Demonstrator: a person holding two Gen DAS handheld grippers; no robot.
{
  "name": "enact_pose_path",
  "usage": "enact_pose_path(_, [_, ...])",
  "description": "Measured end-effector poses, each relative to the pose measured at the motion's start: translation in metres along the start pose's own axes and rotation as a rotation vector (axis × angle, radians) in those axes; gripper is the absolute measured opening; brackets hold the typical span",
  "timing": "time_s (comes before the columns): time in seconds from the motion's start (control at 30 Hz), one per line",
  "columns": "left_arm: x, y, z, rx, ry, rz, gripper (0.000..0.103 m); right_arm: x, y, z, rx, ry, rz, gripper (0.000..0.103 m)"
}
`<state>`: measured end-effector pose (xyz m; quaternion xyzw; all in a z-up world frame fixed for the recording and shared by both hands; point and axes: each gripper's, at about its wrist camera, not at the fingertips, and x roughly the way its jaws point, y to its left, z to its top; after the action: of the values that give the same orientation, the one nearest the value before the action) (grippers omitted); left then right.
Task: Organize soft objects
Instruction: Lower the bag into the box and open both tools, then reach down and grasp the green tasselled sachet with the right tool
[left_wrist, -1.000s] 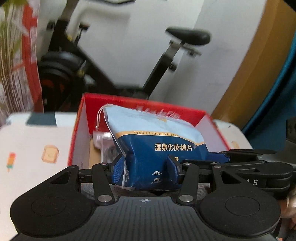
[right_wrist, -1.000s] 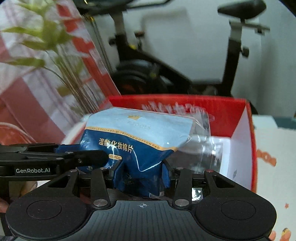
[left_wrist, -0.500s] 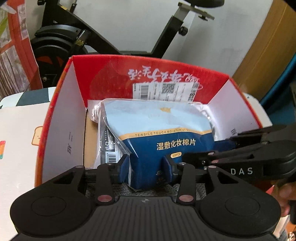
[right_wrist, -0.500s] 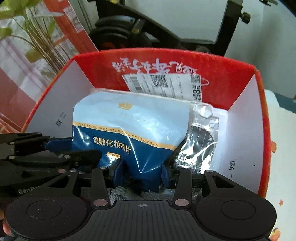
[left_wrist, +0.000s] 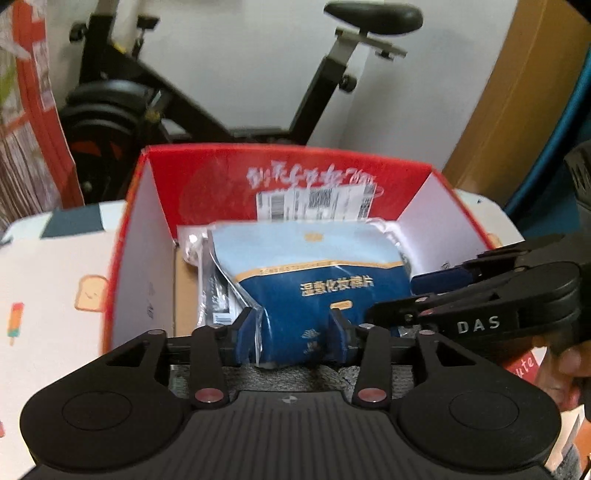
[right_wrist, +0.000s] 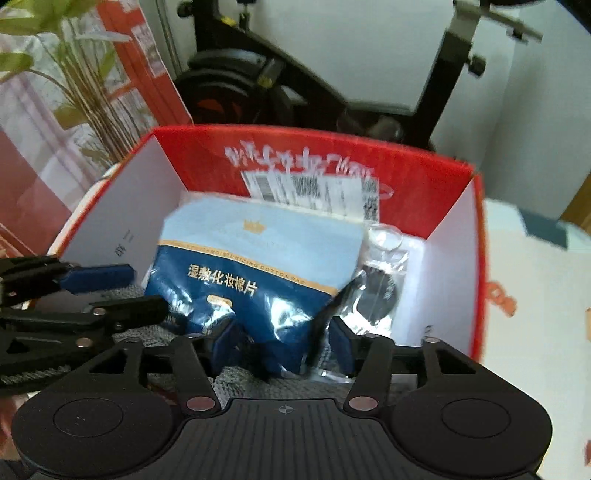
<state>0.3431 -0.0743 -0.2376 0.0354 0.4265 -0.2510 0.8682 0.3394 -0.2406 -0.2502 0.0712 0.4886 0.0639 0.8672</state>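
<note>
A blue and pale-blue bag of cotton pads (left_wrist: 317, 258) (right_wrist: 258, 251) lies inside the red cardboard box (left_wrist: 140, 258) (right_wrist: 314, 136), its near end over the front edge. My left gripper (left_wrist: 291, 332) has its jaws opening; the bag's bottom edge sits between the blue pads without being squeezed. My right gripper (right_wrist: 282, 339) is opening as well, with the crumpled corner of the bag loose between its pads. Each gripper shows from the side in the other's view: the right gripper (left_wrist: 406, 295) and the left gripper (right_wrist: 125, 290). Clear plastic packets (left_wrist: 218, 280) (right_wrist: 380, 280) lie beside the bag.
A grey cloth (left_wrist: 288, 380) lies under the grippers at the box's front. An exercise bike (left_wrist: 184, 103) stands behind the box, a plant (right_wrist: 85, 74) at the left. A white patterned mat (left_wrist: 55, 277) (right_wrist: 535, 295) surrounds the box. A hand (left_wrist: 569, 365) holds the right gripper.
The bag has gone from above the box's front edge down into the box. Both pairs of jaws have since widened around its near end.
</note>
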Motion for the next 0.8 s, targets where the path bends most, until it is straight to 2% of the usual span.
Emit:
enact_pose_path(0.1, [-0.023,-0.004,-0.002,0.018,-0.061,0.019,0.058,-0.022,0.003,-0.006,-0.016,-0.059,0.0,0.062])
enact_pose_path(0.23, [-0.054,-0.013,-0.012,0.03,-0.15,0.036,0.066,-0.053,0.007,-0.022,-0.043,-0.167,0.018,0.071])
enact_pose_path(0.4, [-0.085,-0.024,-0.035,0.034,-0.248,0.076,0.067,-0.084,0.009,-0.049,-0.051,-0.297,0.048,0.074])
enact_pose_path(0.5, [-0.097,-0.027,-0.052,0.028,-0.288,0.101,0.069,-0.096,0.009,-0.066,-0.052,-0.358,0.059,0.085])
enact_pose_path(0.53, [-0.1,-0.027,-0.056,0.025,-0.296,0.108,0.072,-0.101,0.009,-0.073,-0.051,-0.378,0.065,0.09])
enact_pose_path(0.6, [-0.108,-0.028,-0.068,0.02,-0.321,0.121,0.082,-0.106,0.01,-0.086,-0.053,-0.408,0.067,0.091])
enact_pose_path(0.67, [-0.115,-0.029,-0.08,0.02,-0.343,0.118,0.097,-0.111,0.011,-0.099,-0.062,-0.426,0.058,0.095])
enact_pose_path(0.8, [-0.125,-0.028,-0.101,-0.01,-0.367,0.108,0.101,-0.115,0.011,-0.126,-0.053,-0.464,0.046,0.101])
